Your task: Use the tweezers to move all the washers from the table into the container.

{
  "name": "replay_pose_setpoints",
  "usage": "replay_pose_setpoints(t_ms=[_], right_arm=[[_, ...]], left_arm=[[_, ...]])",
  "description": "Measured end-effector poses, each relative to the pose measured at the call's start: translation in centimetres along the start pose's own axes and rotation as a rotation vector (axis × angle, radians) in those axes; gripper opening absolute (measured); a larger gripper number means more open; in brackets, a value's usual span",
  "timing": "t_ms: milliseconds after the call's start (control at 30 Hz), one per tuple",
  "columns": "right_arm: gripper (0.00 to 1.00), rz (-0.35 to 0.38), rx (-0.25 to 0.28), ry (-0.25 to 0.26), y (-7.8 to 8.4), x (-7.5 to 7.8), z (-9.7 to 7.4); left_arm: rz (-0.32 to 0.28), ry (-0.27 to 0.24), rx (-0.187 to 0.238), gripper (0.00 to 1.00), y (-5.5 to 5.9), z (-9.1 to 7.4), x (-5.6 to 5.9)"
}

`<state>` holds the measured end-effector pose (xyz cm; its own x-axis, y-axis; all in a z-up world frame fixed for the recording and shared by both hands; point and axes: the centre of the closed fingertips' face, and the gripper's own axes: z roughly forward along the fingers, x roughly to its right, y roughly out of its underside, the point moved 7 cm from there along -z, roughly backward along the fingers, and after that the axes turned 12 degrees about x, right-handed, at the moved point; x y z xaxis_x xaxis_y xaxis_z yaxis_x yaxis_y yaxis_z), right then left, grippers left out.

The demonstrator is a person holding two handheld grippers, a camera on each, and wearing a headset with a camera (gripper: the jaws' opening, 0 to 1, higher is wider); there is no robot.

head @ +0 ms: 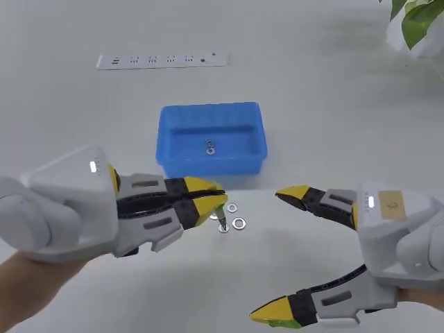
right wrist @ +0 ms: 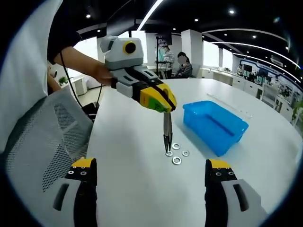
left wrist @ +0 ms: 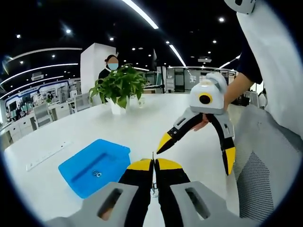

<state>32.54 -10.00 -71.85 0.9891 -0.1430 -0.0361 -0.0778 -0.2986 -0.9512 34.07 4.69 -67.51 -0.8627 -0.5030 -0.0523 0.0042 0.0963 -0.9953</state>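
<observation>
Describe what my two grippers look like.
Both have pale grey-white housings and black jaws with yellow tips. The left gripper carries a small lit indicator on its housing; the right gripper carries one too, beside a tan rectangular label.

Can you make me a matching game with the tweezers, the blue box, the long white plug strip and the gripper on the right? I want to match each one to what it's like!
Things:
1. tweezers
2. right gripper
3. container
4. power strip

Descriptions:
A. blue, with washers inside
B. jaws wide open, holding nothing
C. white, lying beyond the container
D. held by the left gripper, tips down at the loose washers

Pairs: 1-D, 2-B, 3-A, 4-C
</observation>
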Motion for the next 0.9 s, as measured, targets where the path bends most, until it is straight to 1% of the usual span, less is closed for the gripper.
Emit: replay_pose_setpoints(t_ms=[367, 467, 567, 700, 767, 867, 900], right_arm=[[0.94, 0.018, -0.001, 0.007, 0.3, -0.1, 0.0], [0.94, 0.026, 0.004, 0.01, 0.2, -0.2, 0.1], [0.93, 0.036, 0.009, 0.007, 0.1, -0.1, 0.5], [0.92, 0.055, 0.004, -0.024, -0.1, 0.1, 1.6], [0.89, 0.05, 0.0, -0.041, -0.2, 0.3, 2.1], [0.83, 0.03, -0.014, -0.079, -0.5, 0.7, 3.1], [0.81, 0.028, -0.011, -0.085, -0.6, 0.9, 3.2]], left_arm=[[-0.002, 0.023, -0.025, 0.05, 0.7, 0.0, 0.1], [-0.002, 0.021, -0.025, 0.05, 0.6, 0.0, 0.1], [-0.01, 0.026, -0.037, 0.05, 0.6, 0.1, 0.0], [-0.015, 0.043, -0.056, 0.06, 0.4, 0.4, 0.1], [-0.024, 0.049, -0.061, 0.06, 0.4, 0.4, -0.1], [-0.031, 0.063, -0.069, 0.06, 0.4, 0.5, 0.0], [-0.03, 0.067, -0.07, 0.06, 0.4, 0.5, 0.1]])
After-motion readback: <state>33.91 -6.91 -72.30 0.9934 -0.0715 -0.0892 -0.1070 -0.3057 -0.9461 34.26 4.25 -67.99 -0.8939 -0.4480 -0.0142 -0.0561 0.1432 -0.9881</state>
